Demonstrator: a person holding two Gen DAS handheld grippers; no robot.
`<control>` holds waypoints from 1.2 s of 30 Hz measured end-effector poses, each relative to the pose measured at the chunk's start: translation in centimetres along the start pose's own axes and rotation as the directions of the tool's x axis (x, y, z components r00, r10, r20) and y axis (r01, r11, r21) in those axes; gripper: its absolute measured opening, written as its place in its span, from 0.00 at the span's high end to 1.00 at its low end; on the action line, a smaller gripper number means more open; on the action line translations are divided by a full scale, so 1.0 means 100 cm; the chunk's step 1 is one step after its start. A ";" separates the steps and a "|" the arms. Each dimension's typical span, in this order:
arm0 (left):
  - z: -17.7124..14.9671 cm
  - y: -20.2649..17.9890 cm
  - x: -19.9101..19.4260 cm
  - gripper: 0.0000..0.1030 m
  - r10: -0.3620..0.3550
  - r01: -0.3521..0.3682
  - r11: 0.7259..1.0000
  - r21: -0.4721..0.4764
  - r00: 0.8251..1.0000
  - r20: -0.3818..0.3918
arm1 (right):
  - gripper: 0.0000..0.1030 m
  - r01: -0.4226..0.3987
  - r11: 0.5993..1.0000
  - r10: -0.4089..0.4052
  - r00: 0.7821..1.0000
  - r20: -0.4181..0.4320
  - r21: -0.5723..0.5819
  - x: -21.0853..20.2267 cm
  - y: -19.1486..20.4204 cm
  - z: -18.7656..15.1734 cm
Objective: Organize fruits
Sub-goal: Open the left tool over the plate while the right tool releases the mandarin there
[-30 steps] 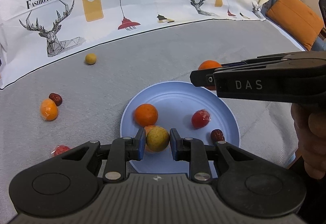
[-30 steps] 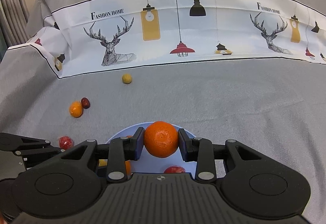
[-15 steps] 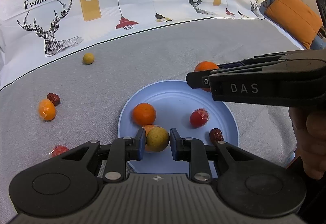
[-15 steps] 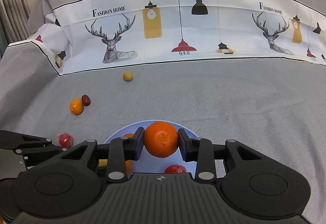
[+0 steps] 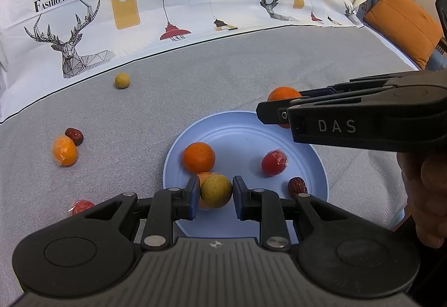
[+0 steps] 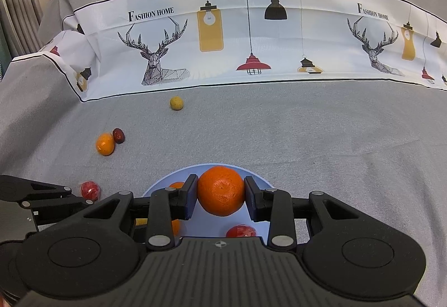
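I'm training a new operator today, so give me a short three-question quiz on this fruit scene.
1. True or false: the right gripper holds a large orange mandarin.
2. What does the left gripper hold? A) dark red date B) round yellow-green fruit C) wrapped red fruit
3. Fill in: both grippers hang over the round light-blue ____.

Key
1. True.
2. B, the round yellow-green fruit.
3. Plate.

Grey cloth [image 5: 251, 69] under deer-print runner [image 6: 223, 41] (lamps too); orange cushion [image 5: 402, 24] right.
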State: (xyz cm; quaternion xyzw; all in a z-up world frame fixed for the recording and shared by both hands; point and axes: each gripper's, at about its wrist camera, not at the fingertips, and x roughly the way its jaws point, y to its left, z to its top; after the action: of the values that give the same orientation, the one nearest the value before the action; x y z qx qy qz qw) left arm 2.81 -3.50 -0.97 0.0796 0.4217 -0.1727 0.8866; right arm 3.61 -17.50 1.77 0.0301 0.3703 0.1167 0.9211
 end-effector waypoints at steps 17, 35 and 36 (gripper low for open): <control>0.001 0.002 -0.004 0.72 -0.013 0.014 1.000 -0.019 1.000 0.018 | 0.63 0.005 1.000 -0.005 1.000 -0.011 -0.004 0.002 0.002 -0.002; 0.000 0.001 -0.005 0.72 0.003 -0.003 1.000 -0.021 1.000 0.020 | 0.59 0.008 1.000 -0.008 1.000 -0.004 0.002 0.001 0.000 -0.001; 0.000 0.001 -0.005 0.72 0.005 -0.004 1.000 -0.021 1.000 0.021 | 0.59 0.008 1.000 -0.008 1.000 -0.004 0.002 0.001 0.000 -0.001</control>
State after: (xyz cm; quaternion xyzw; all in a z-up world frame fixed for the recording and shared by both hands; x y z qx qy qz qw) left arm 2.58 -3.33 -0.59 0.0693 0.4142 -0.1669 0.8921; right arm 3.58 -17.48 1.63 0.0291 0.3725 0.1127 0.9207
